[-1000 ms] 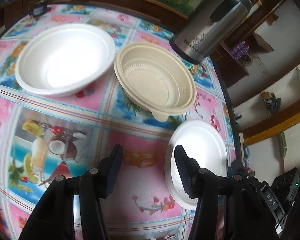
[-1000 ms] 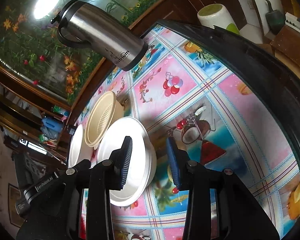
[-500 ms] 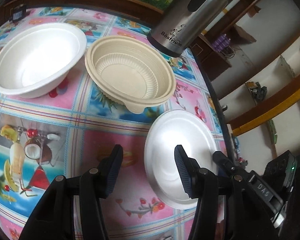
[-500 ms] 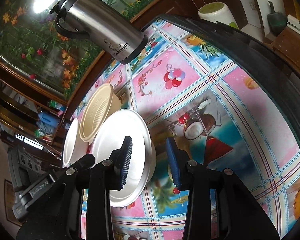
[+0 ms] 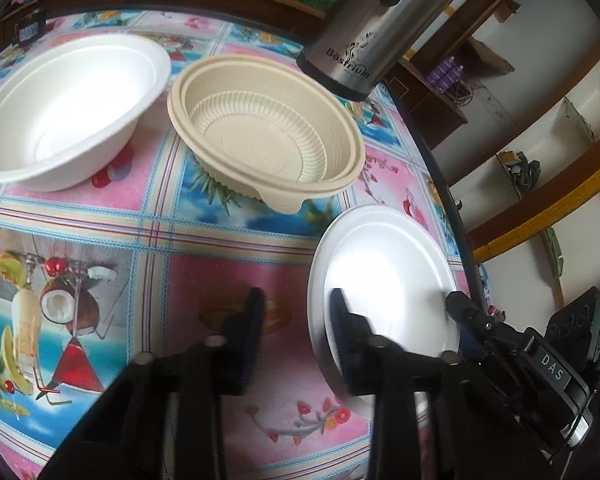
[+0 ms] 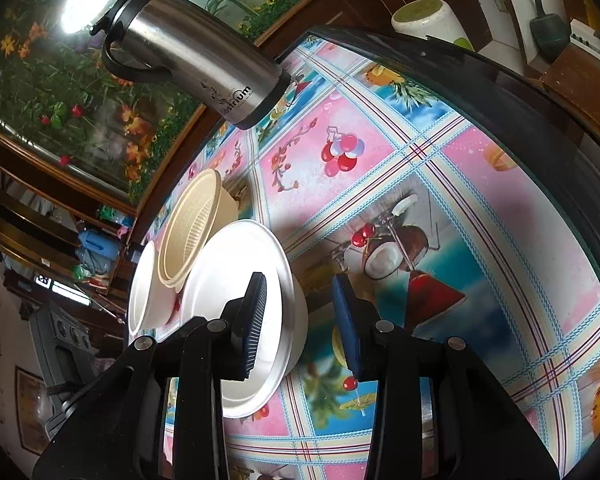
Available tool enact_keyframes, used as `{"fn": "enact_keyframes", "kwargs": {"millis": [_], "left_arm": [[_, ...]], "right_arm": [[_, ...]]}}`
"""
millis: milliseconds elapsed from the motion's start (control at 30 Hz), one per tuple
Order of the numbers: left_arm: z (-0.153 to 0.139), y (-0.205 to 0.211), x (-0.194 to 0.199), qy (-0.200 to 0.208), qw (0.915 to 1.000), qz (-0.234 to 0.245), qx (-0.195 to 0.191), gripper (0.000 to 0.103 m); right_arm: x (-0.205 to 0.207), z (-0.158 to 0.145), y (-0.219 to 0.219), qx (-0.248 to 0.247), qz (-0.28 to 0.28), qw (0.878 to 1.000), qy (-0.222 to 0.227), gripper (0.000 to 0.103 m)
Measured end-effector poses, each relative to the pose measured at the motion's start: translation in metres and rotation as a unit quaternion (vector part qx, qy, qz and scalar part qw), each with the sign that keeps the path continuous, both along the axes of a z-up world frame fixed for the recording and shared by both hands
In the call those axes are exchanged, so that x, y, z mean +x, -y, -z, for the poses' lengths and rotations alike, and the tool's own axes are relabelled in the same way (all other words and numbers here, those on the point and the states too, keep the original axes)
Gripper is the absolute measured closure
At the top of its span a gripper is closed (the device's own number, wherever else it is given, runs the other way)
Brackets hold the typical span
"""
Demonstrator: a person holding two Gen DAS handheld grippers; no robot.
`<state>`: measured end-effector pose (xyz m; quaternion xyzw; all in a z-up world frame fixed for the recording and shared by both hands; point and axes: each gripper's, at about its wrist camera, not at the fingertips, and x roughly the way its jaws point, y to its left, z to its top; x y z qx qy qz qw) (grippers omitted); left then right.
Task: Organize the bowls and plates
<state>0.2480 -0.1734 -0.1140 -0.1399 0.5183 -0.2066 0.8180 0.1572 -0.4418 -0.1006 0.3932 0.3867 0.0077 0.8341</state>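
Your left tongs (image 5: 294, 312) and right tongs (image 6: 300, 308) are spread, straddling the white plate's (image 5: 384, 276) opposite rims for lifting. Both bowls sit farther back.

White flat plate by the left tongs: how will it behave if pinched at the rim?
The white plate looks like thin foam, so probably very light and apt to flex or dent. On the glossy tablecloth it may skid before lifting.
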Motion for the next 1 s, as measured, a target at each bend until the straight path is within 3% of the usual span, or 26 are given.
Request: {"fn": "enact_keyframes", "kwargs": {"millis": [167,367,533,800,900,1000], "left_arm": [[0.001,-0.001,-0.001,-0.002,0.9999,0.001,-0.012,0.084],[-0.003,-0.001,-0.003,-0.002,0.9998,0.008,-0.018,0.087],[-0.003,-0.001,-0.004,-0.009,0.9996,0.011,-0.023,0.091],[-0.004,-0.002,-0.006,-0.011,0.9996,0.007,-0.025,0.093],[-0.006,0.0,-0.007,-0.003,0.9997,0.012,-0.022,0.096],[-0.008,0.002,-0.009,0.016,0.9998,0.008,-0.001,0.096]], "right_arm": [[0.0,-0.002,-0.003,-0.01,-0.002,1.0,0.005,0.084],[0.002,-0.003,-0.009,-0.032,-0.009,0.999,0.004,0.09],[0.004,0.002,-0.011,-0.017,-0.023,1.0,-0.004,0.096],[0.001,0.011,-0.004,0.045,-0.027,0.999,-0.004,0.097],[-0.001,0.009,-0.008,0.035,-0.023,0.999,-0.001,0.098],[-0.003,0.0,-0.018,-0.007,-0.021,1.0,0.01,0.098]]}}
